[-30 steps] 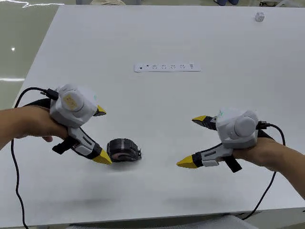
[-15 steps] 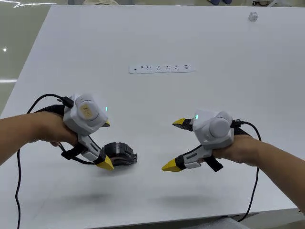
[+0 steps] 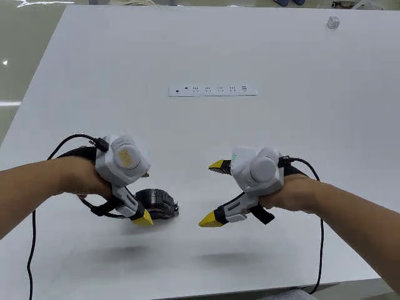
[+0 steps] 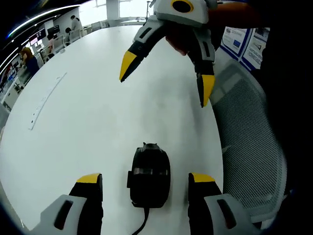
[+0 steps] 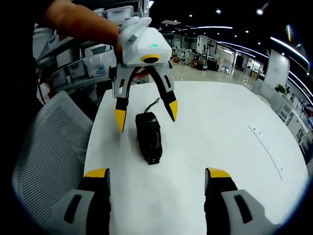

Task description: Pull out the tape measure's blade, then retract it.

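A broad white counter (image 3: 200, 50) is seen. A white power strip (image 3: 212, 90) is laid flat on it toward the far side, about mid-width. A small pale object (image 3: 333, 22), too small to be identified, is set near the far right corner. A grey mesh chair (image 4: 249, 147) is placed just beside the counter's edge.
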{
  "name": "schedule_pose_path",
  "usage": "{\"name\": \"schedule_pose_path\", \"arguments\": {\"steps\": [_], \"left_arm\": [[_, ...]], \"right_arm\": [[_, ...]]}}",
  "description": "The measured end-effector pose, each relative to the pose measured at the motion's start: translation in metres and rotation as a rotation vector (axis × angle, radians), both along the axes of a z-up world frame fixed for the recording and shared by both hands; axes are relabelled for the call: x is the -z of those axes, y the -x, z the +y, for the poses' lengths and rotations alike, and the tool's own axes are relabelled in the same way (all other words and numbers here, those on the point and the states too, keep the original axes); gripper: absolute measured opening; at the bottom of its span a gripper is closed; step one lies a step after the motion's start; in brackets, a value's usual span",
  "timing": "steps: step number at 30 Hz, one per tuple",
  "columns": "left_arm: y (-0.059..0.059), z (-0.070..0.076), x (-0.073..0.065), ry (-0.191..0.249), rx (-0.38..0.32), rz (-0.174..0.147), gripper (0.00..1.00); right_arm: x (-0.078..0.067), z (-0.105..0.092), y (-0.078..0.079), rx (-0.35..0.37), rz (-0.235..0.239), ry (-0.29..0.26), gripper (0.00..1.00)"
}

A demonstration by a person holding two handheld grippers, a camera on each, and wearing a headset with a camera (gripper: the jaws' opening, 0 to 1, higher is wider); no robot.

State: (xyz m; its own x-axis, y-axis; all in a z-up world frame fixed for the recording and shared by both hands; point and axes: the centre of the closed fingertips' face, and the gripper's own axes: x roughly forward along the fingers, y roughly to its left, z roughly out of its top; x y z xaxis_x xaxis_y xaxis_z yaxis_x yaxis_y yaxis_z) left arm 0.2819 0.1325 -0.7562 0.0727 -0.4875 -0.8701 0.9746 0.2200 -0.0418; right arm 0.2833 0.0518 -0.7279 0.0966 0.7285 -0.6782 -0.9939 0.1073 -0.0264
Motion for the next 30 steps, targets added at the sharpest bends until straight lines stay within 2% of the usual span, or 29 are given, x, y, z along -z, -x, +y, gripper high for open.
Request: {"name": "schedule_pose_path", "arguments": {"steps": [3, 6, 10, 14, 16, 18, 23, 27, 30], "left_arm": [[0.001, -0.005, 0.005, -0.003, 0.008, 0.004, 0.64], [0.001, -0.006, 0.010, -0.030, 0.037, -0.007, 0.59], [0.000, -0.007, 0.018, -0.035, 0.038, 0.012, 0.53], [0.001, -0.007, 0.019, -0.051, 0.048, 0.011, 0.50], [0.002, -0.009, 0.019, -0.049, 0.048, 0.021, 0.45], [0.001, -0.008, 0.022, -0.070, 0.056, 0.014, 0.40], [0.001, -0.004, 0.027, -0.101, 0.049, 0.018, 0.38], [0.001, -0.004, 0.027, -0.090, 0.046, 0.020, 0.37], [0.000, -0.003, 0.026, -0.062, 0.033, 0.020, 0.36]], "right_arm": [[0.005, 0.005, -0.001, -0.015, 0.004, 0.008, 0.80], [0.007, 0.011, -0.001, -0.029, 0.006, 0.014, 0.79], [0.009, 0.016, -0.001, -0.043, 0.009, 0.016, 0.76], [0.015, 0.020, -0.001, -0.062, 0.012, 0.037, 0.73], [0.018, 0.022, 0.000, -0.077, 0.014, 0.047, 0.72], [0.021, 0.025, 0.001, -0.089, 0.014, 0.056, 0.70], [0.030, 0.035, 0.002, -0.153, 0.021, 0.100, 0.64], [0.036, 0.041, -0.001, -0.176, 0.032, 0.131, 0.59], [0.044, 0.042, 0.000, -0.194, 0.047, 0.167, 0.53]]}}
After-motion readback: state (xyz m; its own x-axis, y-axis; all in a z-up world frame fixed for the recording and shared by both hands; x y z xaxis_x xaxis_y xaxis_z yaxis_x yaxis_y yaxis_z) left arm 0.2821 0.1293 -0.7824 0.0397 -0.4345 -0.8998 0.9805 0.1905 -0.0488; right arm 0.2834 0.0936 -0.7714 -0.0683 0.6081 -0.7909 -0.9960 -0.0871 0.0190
